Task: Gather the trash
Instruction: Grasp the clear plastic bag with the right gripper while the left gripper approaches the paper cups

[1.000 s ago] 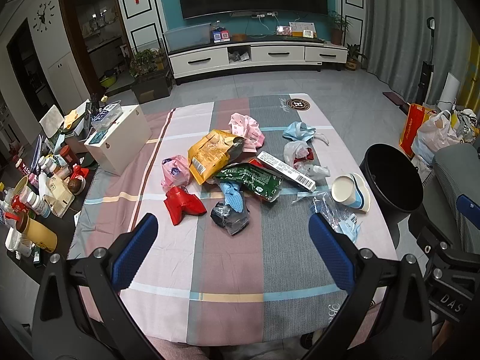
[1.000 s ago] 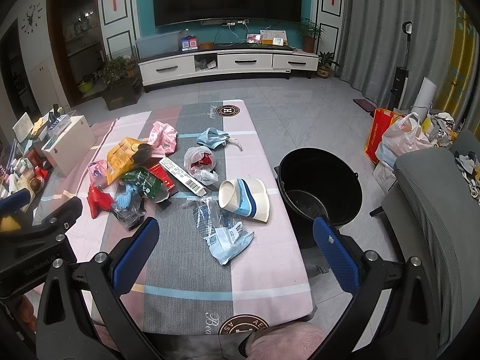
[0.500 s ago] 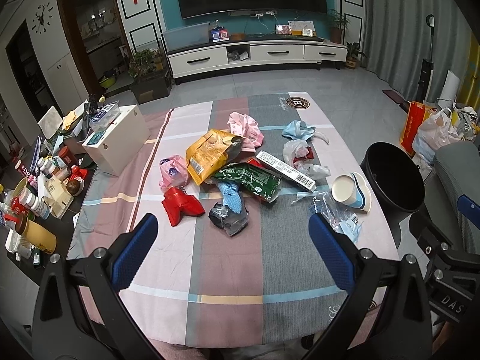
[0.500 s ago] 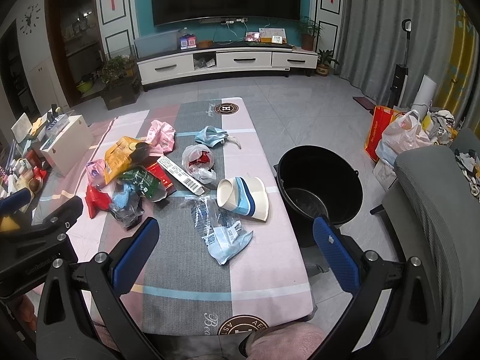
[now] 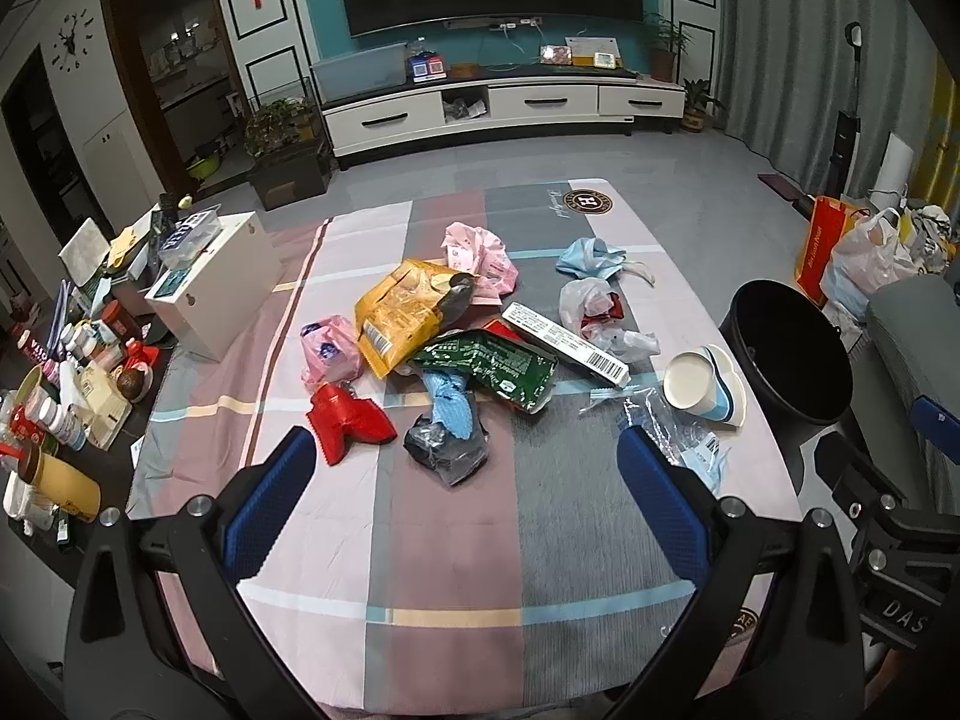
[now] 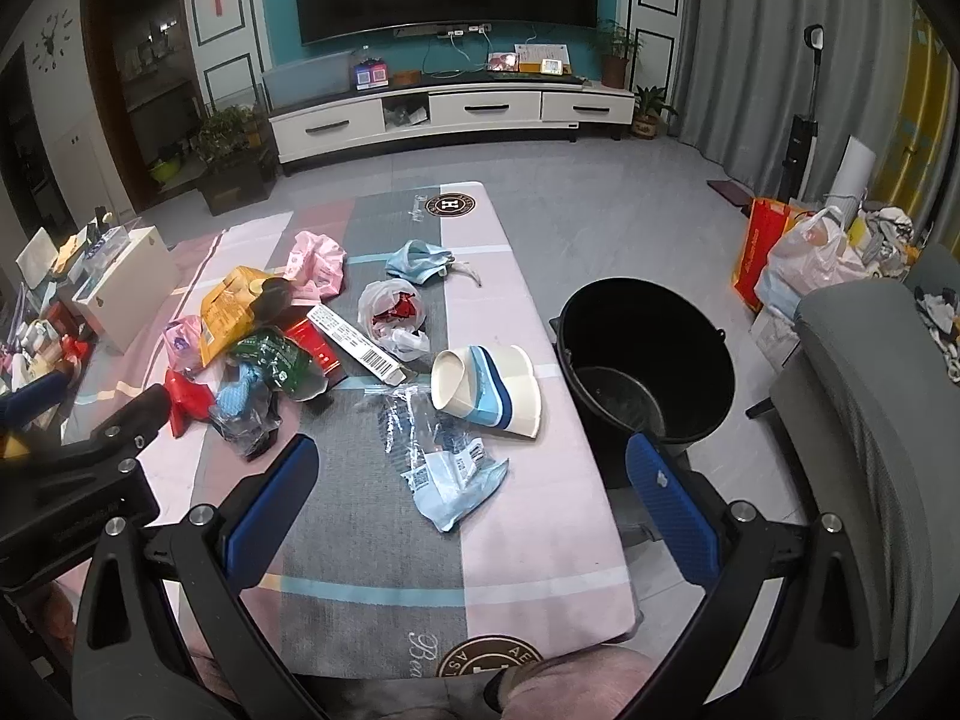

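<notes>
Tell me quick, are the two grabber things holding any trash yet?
Left hand-held gripper: open, holding nothing, above the table.
Right hand-held gripper: open, holding nothing, above the table edge near the black bucket.

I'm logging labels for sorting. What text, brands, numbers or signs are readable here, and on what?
"H": round emblem on the tablecloth.
"DAS": right tongs' body, seen from the left wrist.
Long white box: barcode, print too small.
Green packet, yellow bag, clear wrapper: print blurred.
Orange bag: unreadable.

Two raised views over one table [image 5: 456, 546]
</notes>
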The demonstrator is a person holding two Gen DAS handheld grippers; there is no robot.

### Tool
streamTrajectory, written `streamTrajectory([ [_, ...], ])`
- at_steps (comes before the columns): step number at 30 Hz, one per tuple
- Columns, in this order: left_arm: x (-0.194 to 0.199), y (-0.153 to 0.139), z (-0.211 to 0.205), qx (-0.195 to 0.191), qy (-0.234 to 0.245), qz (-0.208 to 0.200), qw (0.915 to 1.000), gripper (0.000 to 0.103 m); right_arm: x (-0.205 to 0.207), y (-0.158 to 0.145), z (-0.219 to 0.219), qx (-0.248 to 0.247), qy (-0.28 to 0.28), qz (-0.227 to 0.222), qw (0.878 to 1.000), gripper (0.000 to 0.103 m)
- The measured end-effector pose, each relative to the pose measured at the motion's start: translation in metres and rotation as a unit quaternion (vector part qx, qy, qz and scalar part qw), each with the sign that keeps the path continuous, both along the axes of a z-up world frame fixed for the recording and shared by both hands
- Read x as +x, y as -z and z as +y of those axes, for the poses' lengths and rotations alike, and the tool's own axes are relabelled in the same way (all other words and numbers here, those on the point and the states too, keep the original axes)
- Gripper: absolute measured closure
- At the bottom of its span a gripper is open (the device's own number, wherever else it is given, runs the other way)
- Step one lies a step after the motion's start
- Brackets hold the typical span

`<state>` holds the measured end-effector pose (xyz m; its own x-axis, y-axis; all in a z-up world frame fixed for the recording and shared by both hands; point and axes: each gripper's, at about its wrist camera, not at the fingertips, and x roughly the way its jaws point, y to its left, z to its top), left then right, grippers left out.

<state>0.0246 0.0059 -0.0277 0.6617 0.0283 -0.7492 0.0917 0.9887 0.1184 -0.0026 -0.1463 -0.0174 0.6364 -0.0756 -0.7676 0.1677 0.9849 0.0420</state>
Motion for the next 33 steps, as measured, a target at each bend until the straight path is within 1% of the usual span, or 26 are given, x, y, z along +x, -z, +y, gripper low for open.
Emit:
streamTrajectory([
  [4,0.007,0.006,-0.002,-0.009,0.014,-0.014,0.9998,0.003,0.002,0.006,0.000,0.006,-0.009,-0.016,1.000,0.002],
  [7,0.014,0.014,0.001,-0.035,0.028,-0.030,0.9986,0.003,0.006,0.017,-0.003,0.007,-0.015,-0.031,0.999,0.002],
  [9,0.021,0.022,0.004,-0.057,0.038,-0.036,0.9970,0.003,0.010,0.026,-0.006,0.013,-0.019,-0.039,0.999,0.002],
  [10,0.024,0.028,0.006,-0.074,0.045,-0.040,0.9954,0.003,0.014,0.032,-0.008,0.015,-0.023,-0.039,0.999,0.002],
  [13,0.039,0.049,0.011,-0.112,0.060,-0.023,0.9916,0.003,0.023,0.047,-0.013,0.034,-0.047,-0.040,0.998,0.002],
  [16,0.051,0.071,0.012,-0.132,0.077,-0.006,0.9882,0.003,0.035,0.062,-0.019,0.051,-0.075,-0.045,0.995,0.002],
  [17,0.054,0.078,0.014,-0.132,0.077,-0.001,0.9882,0.003,0.040,0.068,-0.020,0.054,-0.082,-0.042,0.994,0.002],
  [19,0.061,0.092,0.016,-0.120,0.078,0.019,0.9895,0.003,0.049,0.084,-0.022,0.061,-0.099,-0.030,0.993,0.002],
  [20,0.062,0.096,0.017,-0.120,0.083,0.024,0.9890,0.003,0.052,0.092,-0.021,0.064,-0.105,-0.021,0.992,0.002],
  [23,0.072,0.113,0.022,-0.150,0.087,0.051,0.9835,0.003,0.056,0.112,-0.016,0.075,-0.136,0.006,0.988,0.002],
  [25,0.078,0.124,0.019,-0.161,0.093,0.073,0.9799,0.003,0.057,0.123,-0.010,0.067,-0.149,0.016,0.986,0.004],
  [27,0.082,0.130,0.013,-0.171,0.101,0.079,0.9768,0.003,0.060,0.133,-0.006,0.069,-0.164,0.032,0.984,0.017],
  [29,0.082,0.130,0.007,-0.179,0.114,0.075,0.9742,0.003,0.063,0.146,0.001,0.067,-0.180,0.048,0.980,0.027],
  [31,0.080,0.128,0.002,-0.185,0.124,0.065,0.9726,0.003,0.063,0.152,0.006,0.038,-0.182,0.046,0.981,0.033],
  [32,0.079,0.127,0.000,-0.187,0.127,0.062,0.9722,0.003,0.062,0.153,0.009,0.027,-0.187,0.042,0.981,0.044],
  [33,0.079,0.126,-0.002,-0.189,0.130,0.058,0.9717,0.003,0.063,0.155,0.010,0.020,-0.188,0.041,0.981,0.058],
])
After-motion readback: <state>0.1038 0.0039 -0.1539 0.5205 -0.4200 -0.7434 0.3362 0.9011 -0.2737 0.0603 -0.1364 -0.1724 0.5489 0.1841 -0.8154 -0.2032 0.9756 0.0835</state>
